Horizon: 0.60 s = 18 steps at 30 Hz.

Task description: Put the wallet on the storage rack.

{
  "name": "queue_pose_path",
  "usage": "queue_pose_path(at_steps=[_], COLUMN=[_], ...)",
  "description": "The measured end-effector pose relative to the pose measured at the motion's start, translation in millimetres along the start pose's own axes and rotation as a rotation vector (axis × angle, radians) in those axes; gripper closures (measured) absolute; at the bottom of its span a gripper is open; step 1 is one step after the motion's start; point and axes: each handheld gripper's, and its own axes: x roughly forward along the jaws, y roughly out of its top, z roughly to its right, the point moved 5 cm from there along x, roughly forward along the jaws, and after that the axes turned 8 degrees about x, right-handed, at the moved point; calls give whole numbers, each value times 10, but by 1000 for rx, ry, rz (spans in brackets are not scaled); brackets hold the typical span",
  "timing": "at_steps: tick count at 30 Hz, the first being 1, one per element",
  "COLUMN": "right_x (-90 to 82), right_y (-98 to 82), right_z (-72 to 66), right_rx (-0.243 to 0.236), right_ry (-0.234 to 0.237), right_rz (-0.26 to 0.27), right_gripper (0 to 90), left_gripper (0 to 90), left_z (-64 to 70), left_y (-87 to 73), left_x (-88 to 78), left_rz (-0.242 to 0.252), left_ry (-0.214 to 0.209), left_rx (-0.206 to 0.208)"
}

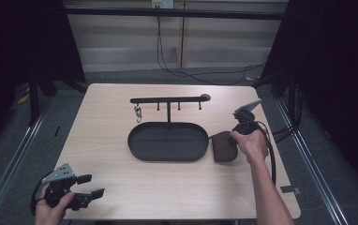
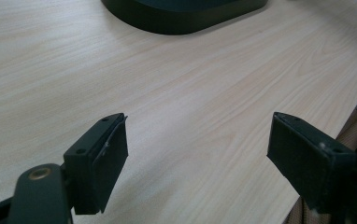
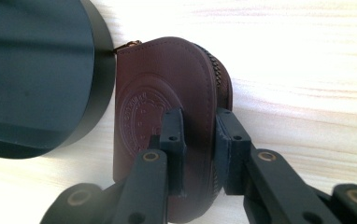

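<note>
A brown leather zip pouch with an embossed round seal sits just off the right end of the black oval tray. My right gripper is shut on it; in the right gripper view the two pads pinch the pouch's zipped edge. The pouch's far corner lies close against the tray's wall. My left gripper rests at the table's front left corner, jaws open wide over bare wood with nothing between them.
A black rack with several small hooks rises from the tray's back edge; a metal clip hangs from its left hook. The tray's front wall lies ahead of the left gripper. The table edge runs close on that gripper's right.
</note>
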Motion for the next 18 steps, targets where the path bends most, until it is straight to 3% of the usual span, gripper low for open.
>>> queue_pose_path(at_steps=[4,9,15,18], right_x=[-9,-111,-191,-214], right_y=[4,30,44,49], right_z=[-1,-30,-53,-55], right_rx=[2,-7,-34,-30], right_ry=[-4,19,-25,-20], right_rz=[-9,-5,-27,-37], right_gripper=[758,825,835,835], left_gripper=[198,194,191,191], left_z=[-12,-11,-29,-23], left_y=[-4,-1,-4,4], left_x=[2,5,0,-4], left_rz=[-1,-3,-2,6], left_ry=[6,6,6,6], left_rx=[-4,-3,-8,-3])
